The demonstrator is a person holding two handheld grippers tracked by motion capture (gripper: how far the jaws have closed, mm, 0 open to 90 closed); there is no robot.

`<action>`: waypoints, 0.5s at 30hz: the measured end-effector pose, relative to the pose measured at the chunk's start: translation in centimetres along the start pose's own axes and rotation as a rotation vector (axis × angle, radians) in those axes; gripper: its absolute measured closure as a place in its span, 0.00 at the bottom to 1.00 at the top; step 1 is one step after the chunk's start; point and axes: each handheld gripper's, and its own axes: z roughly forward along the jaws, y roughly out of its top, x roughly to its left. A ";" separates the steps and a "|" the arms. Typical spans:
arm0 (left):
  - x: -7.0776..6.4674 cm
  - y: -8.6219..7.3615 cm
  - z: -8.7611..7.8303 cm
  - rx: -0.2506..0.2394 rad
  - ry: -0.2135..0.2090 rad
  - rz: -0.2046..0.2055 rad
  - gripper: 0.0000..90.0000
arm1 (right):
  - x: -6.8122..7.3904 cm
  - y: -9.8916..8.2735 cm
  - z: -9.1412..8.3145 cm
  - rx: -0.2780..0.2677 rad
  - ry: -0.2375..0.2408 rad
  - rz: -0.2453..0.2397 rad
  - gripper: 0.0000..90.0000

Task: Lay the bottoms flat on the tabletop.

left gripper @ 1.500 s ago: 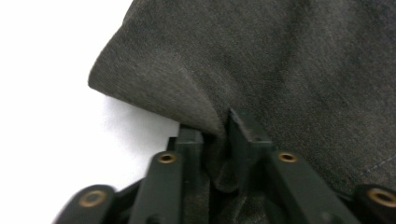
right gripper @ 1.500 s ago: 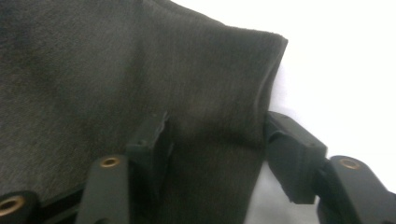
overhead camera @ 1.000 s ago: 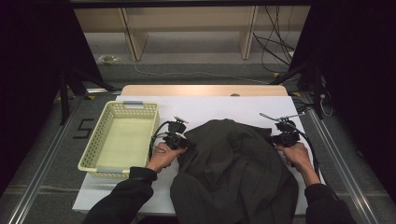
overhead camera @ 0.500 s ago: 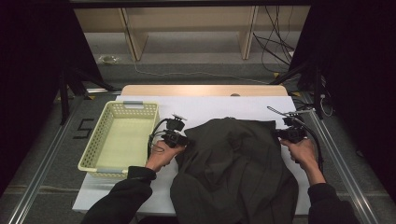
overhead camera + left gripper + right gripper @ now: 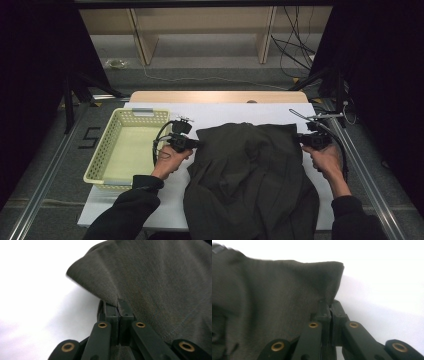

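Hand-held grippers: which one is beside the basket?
The left hand-held gripper, shut on the dark garment; the cream basket is beside it, unlike the right.

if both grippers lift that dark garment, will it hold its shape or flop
Likely floppy: the dark garment already wrinkles and drapes over the table's near edge. It probably sags between the left gripper and right gripper, pinched only at its edges. The matte weave suggests little slipping.

Pale yellow perforated basket [image 5: 102, 150] sitting at the left edge of the white tabletop [image 5: 225, 114], reaching its near left corner. Wooden strip [image 5: 215, 96] running along the far edge. Cables [image 5: 290, 55] trailing over the floor beyond.
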 end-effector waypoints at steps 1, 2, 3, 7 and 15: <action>0.2 0.2 -0.5 -0.011 -0.001 -0.003 0.98 | 0.0 0.2 -0.4 -0.019 0.003 0.000 0.98; 0.5 0.5 -1.1 -0.024 -0.009 -0.007 0.98 | 0.0 0.5 -0.8 -0.033 0.006 0.002 0.98; 0.7 0.8 -1.7 -0.038 -0.011 -0.010 0.99 | -0.1 0.7 -1.1 -0.049 0.009 0.001 0.98; 1.4 2.2 -3.7 -0.081 -0.003 -0.016 0.99 | 0.1 1.7 -2.1 -0.093 0.018 0.012 0.98; 2.8 5.5 -5.8 -0.114 0.045 -0.025 0.98 | 1.5 4.8 -2.9 -0.129 0.012 -0.004 0.98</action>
